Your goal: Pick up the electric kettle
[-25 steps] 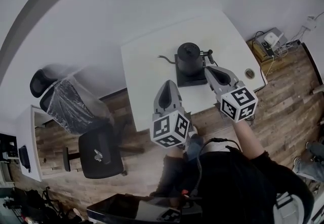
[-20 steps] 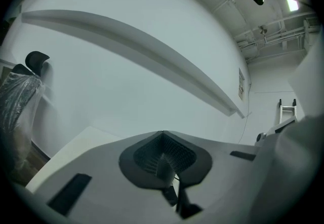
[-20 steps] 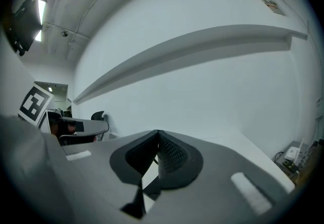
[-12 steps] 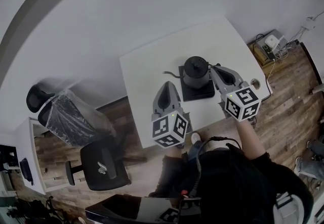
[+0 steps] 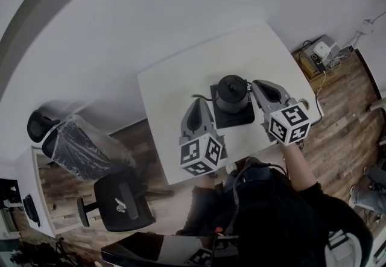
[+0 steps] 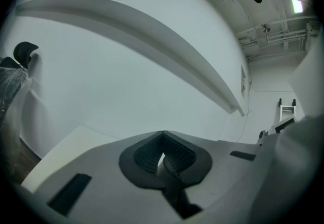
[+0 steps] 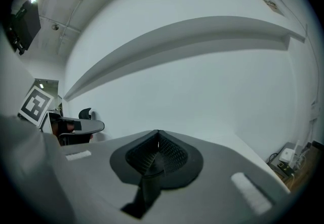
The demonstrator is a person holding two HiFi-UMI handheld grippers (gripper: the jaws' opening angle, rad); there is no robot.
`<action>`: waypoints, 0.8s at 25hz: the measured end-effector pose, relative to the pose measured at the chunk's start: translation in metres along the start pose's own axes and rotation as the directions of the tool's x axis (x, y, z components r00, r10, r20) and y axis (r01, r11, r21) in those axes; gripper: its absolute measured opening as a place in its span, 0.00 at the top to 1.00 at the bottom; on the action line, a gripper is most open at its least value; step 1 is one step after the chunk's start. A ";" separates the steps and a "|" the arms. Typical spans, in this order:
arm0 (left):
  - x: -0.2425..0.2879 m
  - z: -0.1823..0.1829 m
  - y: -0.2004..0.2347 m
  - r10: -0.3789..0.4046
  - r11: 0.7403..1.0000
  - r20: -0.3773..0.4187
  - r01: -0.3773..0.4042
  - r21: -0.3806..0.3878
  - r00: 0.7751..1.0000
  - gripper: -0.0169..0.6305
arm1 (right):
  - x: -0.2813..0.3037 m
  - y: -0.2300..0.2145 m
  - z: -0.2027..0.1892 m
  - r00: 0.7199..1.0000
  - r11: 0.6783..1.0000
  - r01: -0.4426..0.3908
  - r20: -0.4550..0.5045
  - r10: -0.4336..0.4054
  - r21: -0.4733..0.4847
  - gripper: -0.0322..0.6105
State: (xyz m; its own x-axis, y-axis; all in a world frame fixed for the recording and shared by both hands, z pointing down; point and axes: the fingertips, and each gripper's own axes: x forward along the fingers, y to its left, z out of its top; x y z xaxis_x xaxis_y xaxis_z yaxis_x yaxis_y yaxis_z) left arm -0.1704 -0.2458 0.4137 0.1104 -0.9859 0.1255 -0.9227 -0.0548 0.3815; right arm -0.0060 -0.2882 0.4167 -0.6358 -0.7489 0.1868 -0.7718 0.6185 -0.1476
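The white tabletop (image 5: 169,97) carries the electric kettle (image 5: 232,92), which stands upright on its black base (image 5: 236,116) near the middle, with the edge nearest the person close by. The biggest risk is a knock: the kettle sits between the two grippers, and a sideways bump from either one could tip it or push kettle and base together toward that edge. The left gripper (image 5: 196,106) has its jaws pressed together with nothing between them, and its tip is just beside the thin curved spout (image 5: 204,98), so a small drift could catch the spout and turn the kettle. The right gripper (image 5: 261,87) is likewise closed and empty, close to the kettle's other side. Unless the jaws open first, neither gripper can take hold of anything, and an approach would only shove the kettle. A grip on the smooth round body would probably slip.
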 end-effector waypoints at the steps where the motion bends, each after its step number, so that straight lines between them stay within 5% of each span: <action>1: 0.001 -0.001 0.001 0.008 1.000 0.003 -0.008 -0.004 1.000 0.97 | 0.001 -0.003 0.000 1.000 1.000 -0.006 -0.004 0.006 -0.003 0.95; 18: 0.016 -0.048 0.026 0.071 0.992 -0.078 -0.078 -0.100 0.994 0.96 | 0.009 -0.043 -0.014 0.995 0.998 -0.062 -0.081 0.061 -0.017 0.95; 20: 0.018 -0.053 0.029 0.069 0.988 -0.078 -0.079 -0.136 0.995 0.90 | 0.008 -0.046 -0.018 0.993 0.997 -0.064 -0.096 0.061 -0.033 0.94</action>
State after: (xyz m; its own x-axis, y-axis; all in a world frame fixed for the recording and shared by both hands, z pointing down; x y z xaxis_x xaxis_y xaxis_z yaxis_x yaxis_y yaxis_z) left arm -0.1752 -0.2571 0.4753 0.0745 -0.9721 0.2224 -0.8700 0.0456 0.4909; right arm 0.0247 -0.3183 0.4420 -0.6782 -0.6833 0.2703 -0.7287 0.6729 -0.1273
